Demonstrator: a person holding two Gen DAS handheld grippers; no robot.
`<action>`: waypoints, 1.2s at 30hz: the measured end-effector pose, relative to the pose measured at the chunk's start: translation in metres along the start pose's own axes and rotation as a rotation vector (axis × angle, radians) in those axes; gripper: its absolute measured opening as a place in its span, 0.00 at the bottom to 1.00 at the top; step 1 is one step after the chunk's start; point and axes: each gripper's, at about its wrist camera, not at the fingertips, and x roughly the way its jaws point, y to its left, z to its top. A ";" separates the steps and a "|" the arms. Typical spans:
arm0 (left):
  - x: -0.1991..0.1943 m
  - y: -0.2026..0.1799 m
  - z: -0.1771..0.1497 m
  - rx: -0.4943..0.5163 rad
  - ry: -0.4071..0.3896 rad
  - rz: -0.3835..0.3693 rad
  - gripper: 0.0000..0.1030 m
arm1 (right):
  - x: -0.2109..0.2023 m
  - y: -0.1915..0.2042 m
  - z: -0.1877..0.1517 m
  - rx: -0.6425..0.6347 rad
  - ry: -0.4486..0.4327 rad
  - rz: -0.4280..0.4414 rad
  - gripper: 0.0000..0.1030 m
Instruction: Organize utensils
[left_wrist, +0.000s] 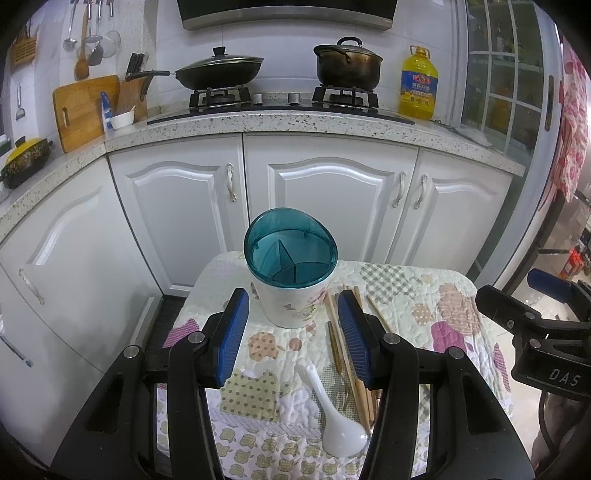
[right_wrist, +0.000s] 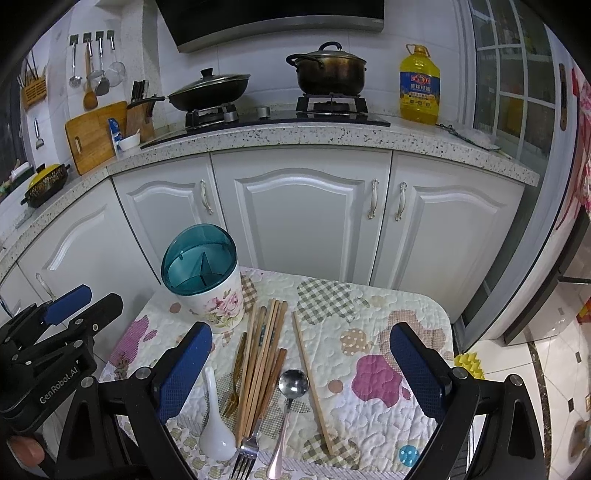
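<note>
I see the holder (right_wrist: 207, 284) standing at the table's (right_wrist: 388, 332) far left; chopsticks (right_wrist: 264, 354) lie just right of it, spoon (right_wrist: 290, 398) and fork (right_wrist: 245, 454) nearer me, ladle (right_wrist: 216, 424) leftmost.

1. The left wrist camera sits just behind the left gripper (left_wrist: 293, 332), looking forward and down over a small quilted table (left_wrist: 424, 295) toward the white cabinets and stove beyond.
2. It is close to the utensil holder (left_wrist: 290, 266), which stands dead ahead.
3. The right wrist camera rides the right gripper (right_wrist: 301, 373), further right and slightly back, facing the same way.
4. Both views share the table, the holder, the chopsticks (right_wrist: 264, 354) and the far counter.
</note>
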 end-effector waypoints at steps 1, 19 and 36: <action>0.000 -0.001 0.000 0.001 -0.001 0.000 0.48 | 0.000 0.000 0.000 0.000 0.001 0.002 0.93; 0.002 -0.002 -0.002 -0.003 0.005 0.000 0.48 | 0.003 0.000 0.000 -0.003 0.019 0.001 0.93; 0.005 0.001 -0.007 -0.017 0.015 -0.011 0.48 | 0.011 0.001 -0.005 -0.004 0.040 -0.009 0.93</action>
